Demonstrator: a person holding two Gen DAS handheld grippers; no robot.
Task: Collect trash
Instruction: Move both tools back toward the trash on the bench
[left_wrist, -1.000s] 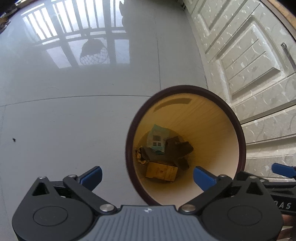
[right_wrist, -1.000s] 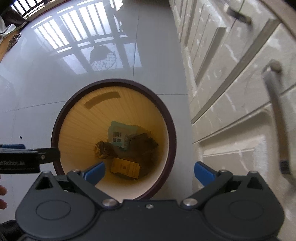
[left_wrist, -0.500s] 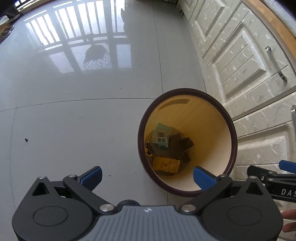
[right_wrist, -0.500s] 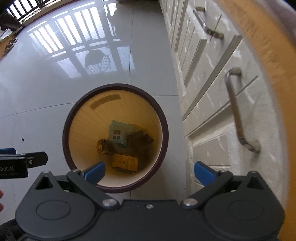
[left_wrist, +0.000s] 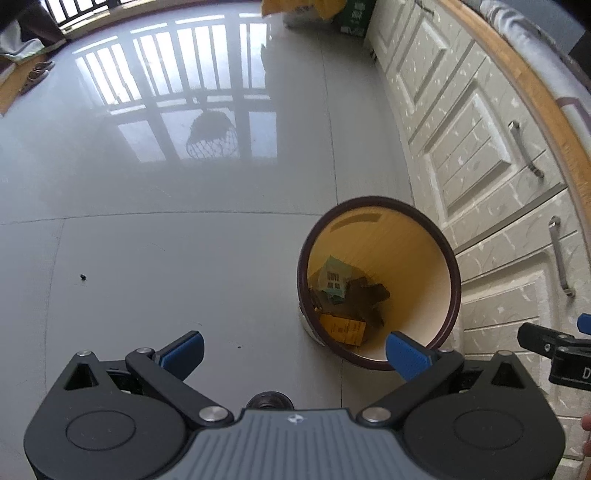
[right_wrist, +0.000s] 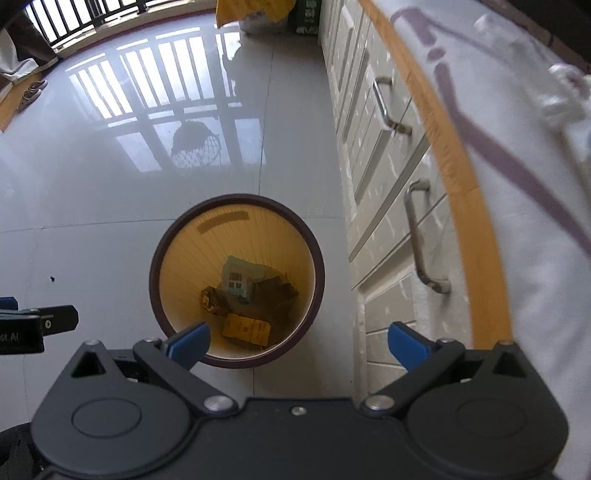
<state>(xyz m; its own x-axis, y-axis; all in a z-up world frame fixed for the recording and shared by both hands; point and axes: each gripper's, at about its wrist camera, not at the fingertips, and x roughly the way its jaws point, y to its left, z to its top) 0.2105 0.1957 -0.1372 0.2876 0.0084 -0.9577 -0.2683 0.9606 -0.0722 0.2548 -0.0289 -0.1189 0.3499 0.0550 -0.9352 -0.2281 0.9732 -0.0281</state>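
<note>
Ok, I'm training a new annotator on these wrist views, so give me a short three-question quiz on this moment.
1. True or false: the left gripper is shut on a piece of trash.
2. Which side of the trash bin do the cabinet doors stand on in the right wrist view? A) left B) right
3. Fill in: inside the bin, nearest the camera, lies a flat ____-coloured packet.

Key: 1 false, both grippers, including the right gripper, are open and empty; 2 B; 3 orange.

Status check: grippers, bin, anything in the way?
Left gripper and right gripper: jaws open, empty. Trash bin upright beside cabinets, several scraps inside. Nothing blocking its mouth.
</note>
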